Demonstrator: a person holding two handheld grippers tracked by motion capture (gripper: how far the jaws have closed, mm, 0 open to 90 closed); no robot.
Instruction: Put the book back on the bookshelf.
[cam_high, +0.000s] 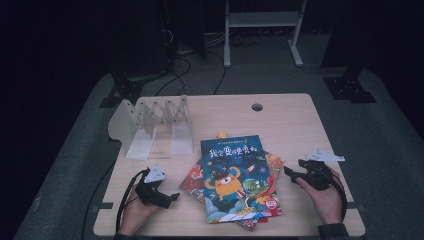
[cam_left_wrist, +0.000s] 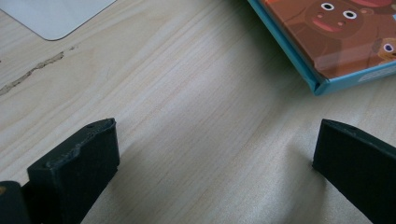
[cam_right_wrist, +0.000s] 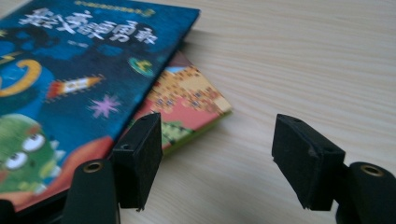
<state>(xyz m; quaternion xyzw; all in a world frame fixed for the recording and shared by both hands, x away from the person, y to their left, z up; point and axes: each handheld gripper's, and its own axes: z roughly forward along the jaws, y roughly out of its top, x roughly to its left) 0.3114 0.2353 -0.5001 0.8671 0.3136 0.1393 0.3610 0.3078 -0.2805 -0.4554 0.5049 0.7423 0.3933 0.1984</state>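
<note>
**Book stack may slide on first contact**

Dark room, wooden bench (cam_high: 300, 120) lit; books (cam_high: 235, 182) stacked loosely, fanned, mid-bench between both hands. Left tongs (cam_left_wrist: 215, 149) wide apart, empty, low over bare wood near a blue-edged book's corner (cam_left_wrist: 317, 86). Right tongs (cam_right_wrist: 217, 149) apart, empty, beside the stack's edge. Risk: a jaw nudges the top blue book (cam_right_wrist: 93, 60) sideways instead of getting under it, skewing the pile. White folding rack (cam_high: 150, 127) stands well behind.

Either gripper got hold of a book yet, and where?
No. The left gripper and right gripper both stand open over bare table, beside the stack of books.
</note>
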